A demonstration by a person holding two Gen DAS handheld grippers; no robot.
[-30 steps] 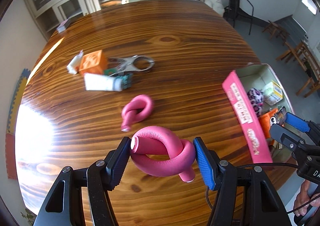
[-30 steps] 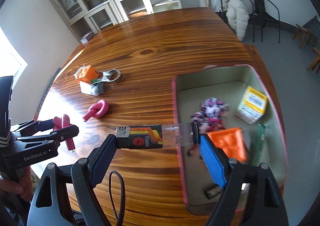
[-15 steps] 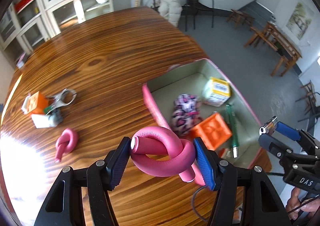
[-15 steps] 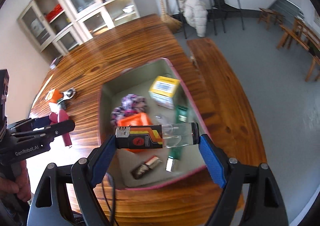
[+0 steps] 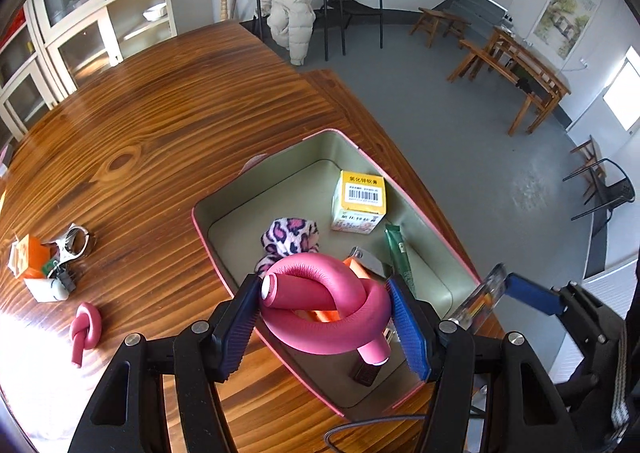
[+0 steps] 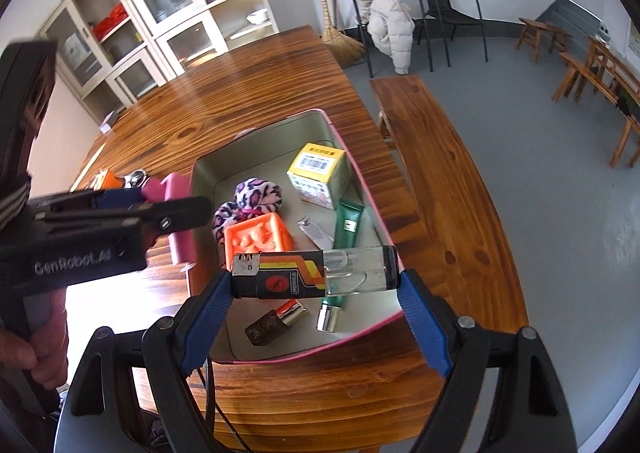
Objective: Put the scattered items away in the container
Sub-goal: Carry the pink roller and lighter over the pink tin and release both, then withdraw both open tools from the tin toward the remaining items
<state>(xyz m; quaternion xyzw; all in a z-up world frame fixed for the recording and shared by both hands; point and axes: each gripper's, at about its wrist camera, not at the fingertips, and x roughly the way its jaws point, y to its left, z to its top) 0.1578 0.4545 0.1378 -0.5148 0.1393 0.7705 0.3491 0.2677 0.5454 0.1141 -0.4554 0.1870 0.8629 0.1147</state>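
My left gripper [image 5: 326, 319] is shut on a knotted pink foam roller [image 5: 332, 311], held above the near end of the pink-rimmed container [image 5: 200, 229]. My right gripper [image 6: 316, 285] is shut on a black and clear lighter [image 6: 314, 271], gripped end to end, hovering over the container's [image 6: 352, 335] near rim. Inside lie a yellow box [image 6: 320, 173], a leopard-print scrunchie [image 6: 248, 201], an orange block [image 6: 258, 237], a green tube [image 6: 348, 223] and small metal items. A second pink knotted roller [image 5: 84, 329] lies on the table to the left.
On the wooden table [image 5: 140, 141], an orange box [image 5: 26, 261], a white tube and metal clips [image 5: 74, 243] cluster at the far left. A wooden bench [image 6: 444, 189] runs beside the table on the right. Chairs and a cabinet stand behind.
Both grippers have swung right from the scattered items to above the container, each keeping its item. The right one stopped half a second ago; the left kept drifting over the container.
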